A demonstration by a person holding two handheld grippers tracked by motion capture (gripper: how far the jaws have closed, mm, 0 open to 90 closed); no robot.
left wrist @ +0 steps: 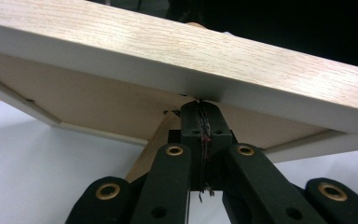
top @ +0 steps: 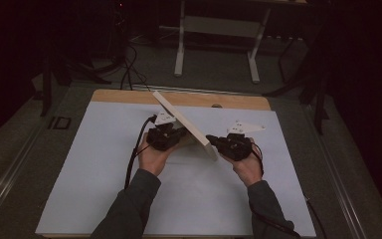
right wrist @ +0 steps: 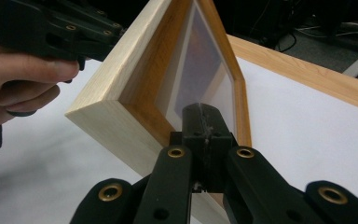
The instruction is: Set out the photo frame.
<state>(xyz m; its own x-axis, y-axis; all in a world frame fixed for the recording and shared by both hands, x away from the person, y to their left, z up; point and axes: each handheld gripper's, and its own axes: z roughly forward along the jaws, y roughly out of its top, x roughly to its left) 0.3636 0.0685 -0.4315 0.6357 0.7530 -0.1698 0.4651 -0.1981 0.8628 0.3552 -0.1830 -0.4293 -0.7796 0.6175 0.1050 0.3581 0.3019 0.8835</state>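
A light-wood picture frame (top: 185, 125) stands tilted on edge in the middle of the white sheet. In the left gripper view its brown back panel (left wrist: 98, 102) and a wooden stand leg (left wrist: 151, 149) show under the wood rim. My left gripper (top: 180, 133) is shut, its tip (left wrist: 200, 106) pressed against the back just under the rim. In the right gripper view the frame's front (right wrist: 191, 65) faces me with its pale mat and glass. My right gripper (top: 212, 140) is shut too, its tip (right wrist: 204, 111) resting on the front near the lower corner.
A white sheet (top: 104, 174) covers the wooden table (top: 129, 95). On the floor behind stand the white legs of another desk (top: 180, 50), with dark cables (top: 128, 69) beside them. The person's other hand and the left gripper (right wrist: 51, 28) show at upper left in the right gripper view.
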